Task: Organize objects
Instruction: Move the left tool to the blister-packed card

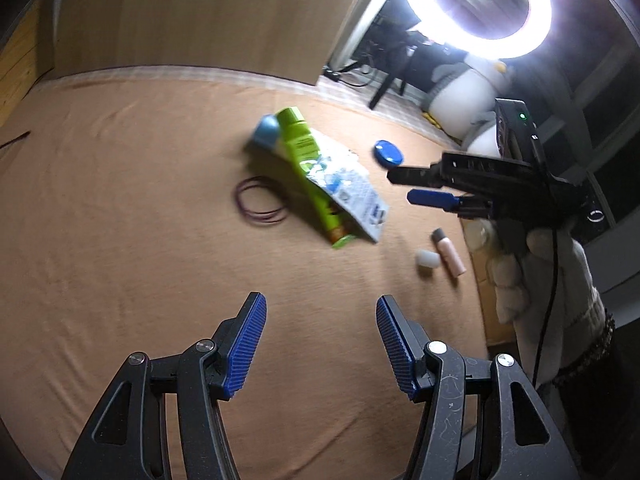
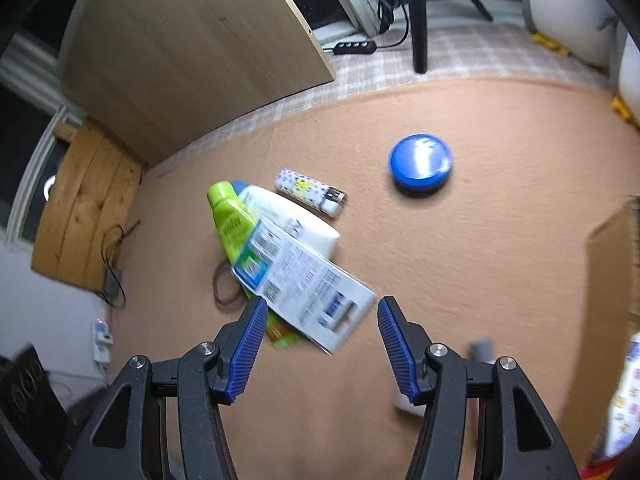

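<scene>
A pile lies on the tan cloth (image 1: 120, 208): a green tube (image 1: 304, 148), a blue-capped white bottle (image 1: 266, 130) and a printed packet (image 1: 348, 184) on top. Beside it are maroon rubber bands (image 1: 260, 200), a blue round tin (image 1: 388, 153), a pink tube (image 1: 450, 250) and a small white cap (image 1: 426, 258). My left gripper (image 1: 320, 320) is open and empty, well short of the pile. A gloved hand (image 1: 540, 280) holds my right gripper (image 2: 320, 312), open, hovering over the near corner of the packet (image 2: 308, 280); its pads do not press on it. A patterned lighter (image 2: 310, 192) lies behind the bottle (image 2: 296, 220).
A leaning wooden board (image 2: 180, 52) stands at the back left. A lit ring light (image 1: 476, 8), its stand leg (image 2: 418, 20) and a white plush toy (image 1: 460, 100) sit at the back right. A cardboard box (image 2: 608, 280) borders the right edge, and a power strip (image 2: 354, 47) lies on the checked cloth.
</scene>
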Tool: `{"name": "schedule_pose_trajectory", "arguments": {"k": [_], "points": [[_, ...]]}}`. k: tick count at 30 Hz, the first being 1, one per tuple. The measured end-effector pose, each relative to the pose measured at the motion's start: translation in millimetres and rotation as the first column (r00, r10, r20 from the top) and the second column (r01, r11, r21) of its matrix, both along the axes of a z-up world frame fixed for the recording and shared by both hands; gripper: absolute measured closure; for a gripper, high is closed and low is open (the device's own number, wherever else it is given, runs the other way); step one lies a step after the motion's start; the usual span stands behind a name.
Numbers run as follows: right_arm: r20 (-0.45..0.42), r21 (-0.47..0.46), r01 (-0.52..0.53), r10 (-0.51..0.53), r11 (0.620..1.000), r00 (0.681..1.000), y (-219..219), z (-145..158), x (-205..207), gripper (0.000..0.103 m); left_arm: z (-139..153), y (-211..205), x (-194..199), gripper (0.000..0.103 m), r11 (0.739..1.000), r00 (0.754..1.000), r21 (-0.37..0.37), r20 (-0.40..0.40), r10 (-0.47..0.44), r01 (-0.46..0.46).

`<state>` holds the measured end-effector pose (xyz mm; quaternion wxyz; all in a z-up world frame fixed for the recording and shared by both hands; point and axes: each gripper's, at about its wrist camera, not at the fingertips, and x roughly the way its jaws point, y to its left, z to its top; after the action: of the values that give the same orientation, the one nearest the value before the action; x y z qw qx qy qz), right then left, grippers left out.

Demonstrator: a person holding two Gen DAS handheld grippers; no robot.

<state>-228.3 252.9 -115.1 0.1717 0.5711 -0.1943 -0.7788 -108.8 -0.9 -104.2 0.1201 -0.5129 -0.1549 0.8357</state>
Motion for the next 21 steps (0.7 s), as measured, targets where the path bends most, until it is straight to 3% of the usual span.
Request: {"name": "schedule_pose_trajectory", "arguments": {"k": [13,21], "points": [[0.017,-0.016,0.014,-0.014,1.0,1.0,-16,-20,-36,0.049,-4,-33,5,0.042,0.999,0.999,-0.002,0.012,0.038,-0.038],[0.046,-0.06,-0.065,0.067,0.996,0.997,-23,-25,-26,0.049,-4,-28,2,0.042,1.0,1.0,0.005,0.019,0.022,-0.022]]}}
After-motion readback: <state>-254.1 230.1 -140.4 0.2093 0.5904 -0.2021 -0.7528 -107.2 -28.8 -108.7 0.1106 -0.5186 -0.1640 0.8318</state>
